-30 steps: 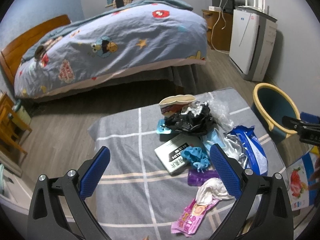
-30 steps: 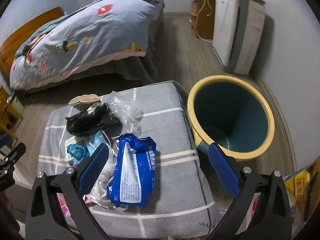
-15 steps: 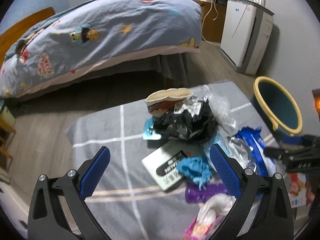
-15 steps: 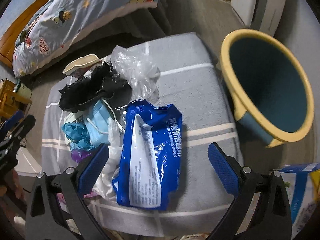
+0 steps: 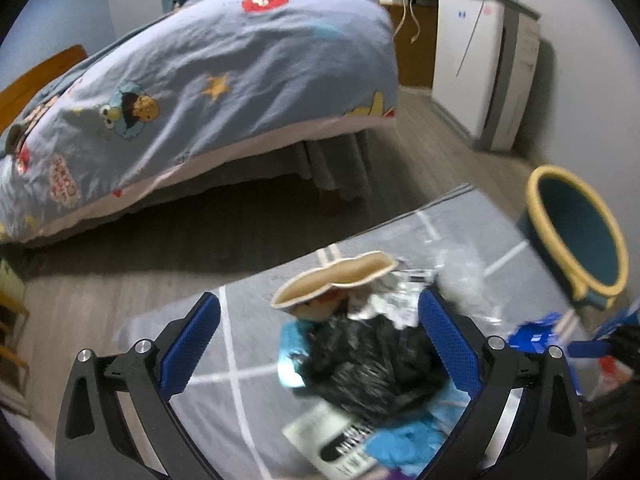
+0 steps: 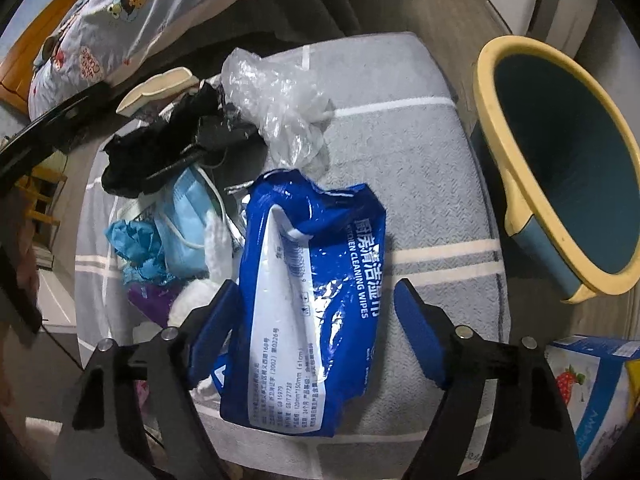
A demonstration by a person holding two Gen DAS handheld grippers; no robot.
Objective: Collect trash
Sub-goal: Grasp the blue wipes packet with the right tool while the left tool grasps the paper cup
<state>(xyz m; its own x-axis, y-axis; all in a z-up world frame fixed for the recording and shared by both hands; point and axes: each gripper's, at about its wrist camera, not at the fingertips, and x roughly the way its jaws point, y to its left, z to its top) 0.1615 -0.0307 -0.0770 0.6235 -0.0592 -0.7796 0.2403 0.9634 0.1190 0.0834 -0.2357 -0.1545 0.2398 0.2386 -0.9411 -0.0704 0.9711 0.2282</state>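
Right tongs (image 6: 314, 320) pointed steeply down with their blue pads either side of the blue wipes packet (image 6: 308, 300); the jaws had just been closing, the left pad at the packet's edge, the right pad apart from it with grey cloth showing between. That packet lay flat on the grey checked worktop (image 6: 400, 152). Beyond it sat a blue face mask (image 6: 184, 220), a crumpled black bag (image 6: 168, 152) and a clear plastic bag (image 6: 276, 104). Just beside the worktop's right edge stood the yellow-rimmed bin (image 6: 560, 168). Left tongs (image 5: 320, 344) were spread wide over the far part of the heap, the black bag (image 5: 372, 364) between the pads and a squashed paper cup (image 5: 336, 280) just past them. Farther off stood the bed (image 5: 200, 92).
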